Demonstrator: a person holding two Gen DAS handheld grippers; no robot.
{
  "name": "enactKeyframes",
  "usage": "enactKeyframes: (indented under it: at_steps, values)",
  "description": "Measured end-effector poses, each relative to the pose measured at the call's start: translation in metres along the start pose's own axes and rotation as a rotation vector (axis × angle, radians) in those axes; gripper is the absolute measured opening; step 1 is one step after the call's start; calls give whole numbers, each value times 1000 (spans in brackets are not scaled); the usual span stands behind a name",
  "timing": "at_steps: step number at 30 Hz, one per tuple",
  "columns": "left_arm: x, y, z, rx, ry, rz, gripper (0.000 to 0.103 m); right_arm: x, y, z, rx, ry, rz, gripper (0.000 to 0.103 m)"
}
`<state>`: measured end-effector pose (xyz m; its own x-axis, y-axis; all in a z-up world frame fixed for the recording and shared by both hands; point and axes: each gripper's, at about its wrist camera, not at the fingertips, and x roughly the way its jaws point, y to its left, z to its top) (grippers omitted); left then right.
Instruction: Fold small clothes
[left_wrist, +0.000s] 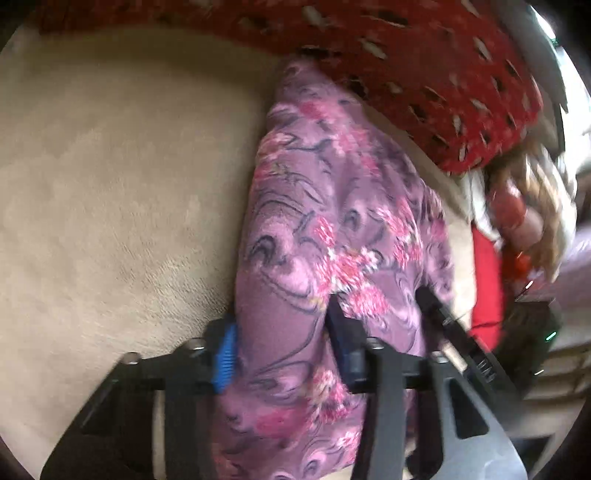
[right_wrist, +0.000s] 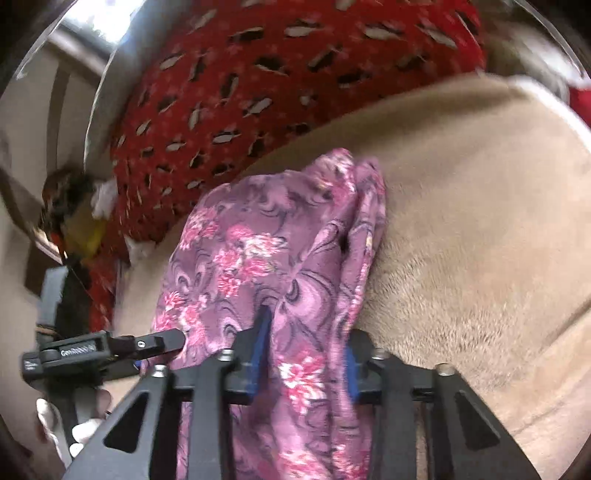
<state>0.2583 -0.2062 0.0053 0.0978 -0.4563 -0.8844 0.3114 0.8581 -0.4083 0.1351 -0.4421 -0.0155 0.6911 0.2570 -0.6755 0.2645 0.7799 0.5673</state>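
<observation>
Jaws of both grippers are clamped on the same purple floral garment (left_wrist: 325, 229), with bunched cloth filling the gap between the blue pads in each wrist view. The left gripper (left_wrist: 284, 354) holds the near end of the cloth at one side. The right gripper (right_wrist: 306, 358) pinches a thick gathered ridge of it just beside the left one, whose black fingertip shows pressed into the fabric in the right view.

Progress, as I judge it: the garment is gathered lengthwise into a narrow, rumpled strip on the beige blanket (left_wrist: 110, 184). Its far end is bunched up against the red patterned cloth (left_wrist: 424, 66). No neat square fold shows yet, so smoothing and at least one crosswise fold seem left. How many layers lie under the top one cannot be told.

For room, the blanket gives a wide bare stretch to the garment's left in the left view, which is its right in the right view. That is the freest side for laying or turning the cloth. The opposite side is cramped: the red patterned cloth runs close along the far edge and touches the garment's tip. A heap of mixed clothes (left_wrist: 524, 206) sits just beyond, near the red cloth's end.
</observation>
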Motion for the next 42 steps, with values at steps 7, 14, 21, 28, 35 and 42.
enactKeyframes:
  at_steps: [7,14,21,28,35,42]
  values:
    - [-31,-21,-13,97,-84,44,25,-21,31,-8,-89,-70,-84,23]
    - [-58,-21,-25,89,-109,27,24,-49,64,-15,-132,-116,-87,23]
    - [-91,-6,-41,50,-124,-7,24,-68,93,-30,-130,-121,-45,23]
    - [-128,45,-70,-43,-136,-33,24,-68,126,-59,-99,-81,69,23]
    - [-115,97,-93,-134,-84,-6,24,-39,142,-96,-57,-25,109,23]
    - [-85,134,-106,-214,-5,-29,38,-1,116,-127,-4,49,32,26]
